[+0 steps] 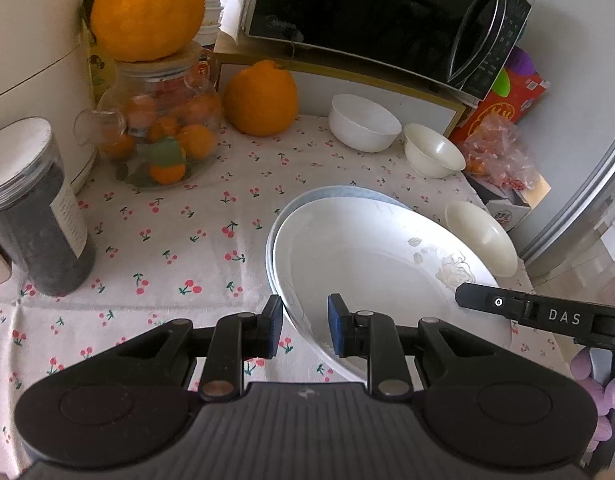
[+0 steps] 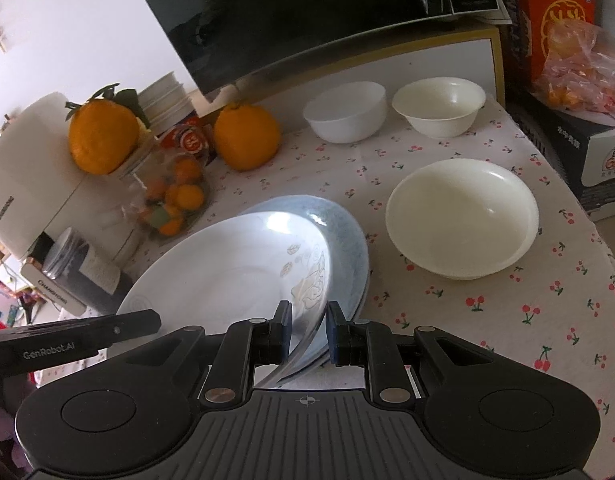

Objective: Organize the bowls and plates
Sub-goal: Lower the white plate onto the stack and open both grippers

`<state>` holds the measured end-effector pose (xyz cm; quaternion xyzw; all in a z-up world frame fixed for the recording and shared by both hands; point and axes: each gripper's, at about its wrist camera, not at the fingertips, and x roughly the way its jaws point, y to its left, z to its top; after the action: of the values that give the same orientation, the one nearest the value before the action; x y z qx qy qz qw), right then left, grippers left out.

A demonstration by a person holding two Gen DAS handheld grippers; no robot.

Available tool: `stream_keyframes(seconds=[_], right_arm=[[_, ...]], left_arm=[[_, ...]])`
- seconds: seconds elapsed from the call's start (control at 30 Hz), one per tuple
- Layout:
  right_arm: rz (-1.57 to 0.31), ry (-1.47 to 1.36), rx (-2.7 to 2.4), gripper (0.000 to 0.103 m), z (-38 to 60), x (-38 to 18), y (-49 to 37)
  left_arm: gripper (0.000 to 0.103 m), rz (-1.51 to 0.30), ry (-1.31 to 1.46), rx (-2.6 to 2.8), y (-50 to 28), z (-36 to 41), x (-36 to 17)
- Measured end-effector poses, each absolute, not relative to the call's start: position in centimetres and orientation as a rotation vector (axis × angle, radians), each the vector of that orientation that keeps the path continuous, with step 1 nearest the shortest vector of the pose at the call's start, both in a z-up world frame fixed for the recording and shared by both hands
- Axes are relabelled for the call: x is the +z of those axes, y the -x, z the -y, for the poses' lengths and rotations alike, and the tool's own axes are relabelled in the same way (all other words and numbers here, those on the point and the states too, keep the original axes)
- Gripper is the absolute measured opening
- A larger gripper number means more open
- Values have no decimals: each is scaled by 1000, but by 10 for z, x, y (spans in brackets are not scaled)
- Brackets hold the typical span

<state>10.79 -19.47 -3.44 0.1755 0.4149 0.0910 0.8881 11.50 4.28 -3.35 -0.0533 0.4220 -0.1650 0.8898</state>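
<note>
Tilting up off the counter (image 1: 179, 240), the white rose-patterned plate (image 1: 371, 256) is gripped at opposite sides of its rim: the left hand-held gripper (image 1: 305, 326) has its narrowly spread pads on either side of the near edge in the left wrist view, and the right hand-held gripper (image 2: 309, 332) pinches the rim beside the rose print in the right wrist view. Both sets of jaws are nearly closed, with only the thin rim between them. The plate is round, so it has no long axis; its hollow face looks upward, and its far edge overlaps the blue-grey plate (image 2: 343, 236), which lies flat on the cherry-print cloth beneath it. Whether the two plates touch is hard to tell.

Just to the right of the plates sits a wide cream bowl (image 2: 463, 216), upright and apart from them. Farther back, near the wooden shelf under the microwave (image 1: 367, 12), stand a white bowl (image 2: 345, 116) and a smaller cream bowl (image 2: 439, 110), side by side, mouths up.

To the left are a loose orange (image 1: 261, 100), a glass jar of small oranges (image 1: 163, 136) with a larger orange (image 1: 145, 8) on its lid, and a dark canister (image 1: 31, 208) with a clear lid. A red box (image 2: 555, 12) and a plastic bag (image 1: 495, 152) sit at the right edge.
</note>
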Motion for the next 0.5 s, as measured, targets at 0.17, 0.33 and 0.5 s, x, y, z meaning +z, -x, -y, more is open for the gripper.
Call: stream_keyframes(seconds=[0.17, 0.33, 0.5], right_arm=[[-865, -360, 173, 18, 195, -38, -113], [-864, -354, 163, 18, 195, -42, -117], [-855, -335, 156, 18, 193, -42, -119]], left_arm=[[22, -879, 89, -331, -121, -38, -40], [22, -888, 85, -315, -125, -35, -45], [22, -897, 83, -308, -128, -33, -50]])
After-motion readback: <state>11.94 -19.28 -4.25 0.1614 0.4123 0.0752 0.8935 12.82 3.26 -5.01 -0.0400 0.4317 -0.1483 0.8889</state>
